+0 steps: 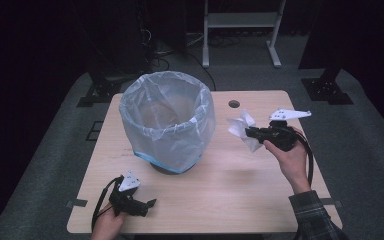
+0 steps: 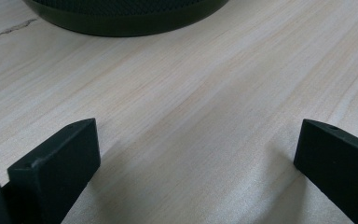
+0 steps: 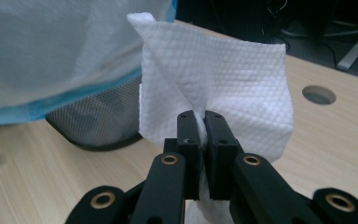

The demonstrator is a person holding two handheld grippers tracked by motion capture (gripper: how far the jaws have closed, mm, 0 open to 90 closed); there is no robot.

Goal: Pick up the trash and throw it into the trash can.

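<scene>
A pale wooden table (image 1: 220,190) with a round cable hole near its far edge takes up most of the scene. On its left half stands a dark mesh wastebasket lined with a clear plastic bag with a blue hem (image 1: 167,122), its mouth wide and, as far as I can see, nothing inside.

To the right of the basket, a hand holds the right gripper (image 1: 250,132) up off the tabletop, pointing toward the bin. Its jaws are pinched tight on a crumpled white paper towel (image 1: 243,127). From the right gripper view the white paper towel (image 3: 214,74) fans out above the two black jaws, which meet on a fold of it, and the bag's blue hem sits just beyond to the left. The towel is in the air, beside the basket and about level with its rim, not yet over the opening.

The left gripper (image 1: 147,205) rests low near the table's front left corner, its jaws standing wide apart over bare wood with nothing between them; the basket's dark base sits just ahead of it.

I'd say the carry is in hand: the towel is picked up and headed for the bin. The next move calls for bringing it over the rim until it hangs above the open bag, then letting the jaws part. The loose liner could snag the towel if it comes in too low.
</scene>
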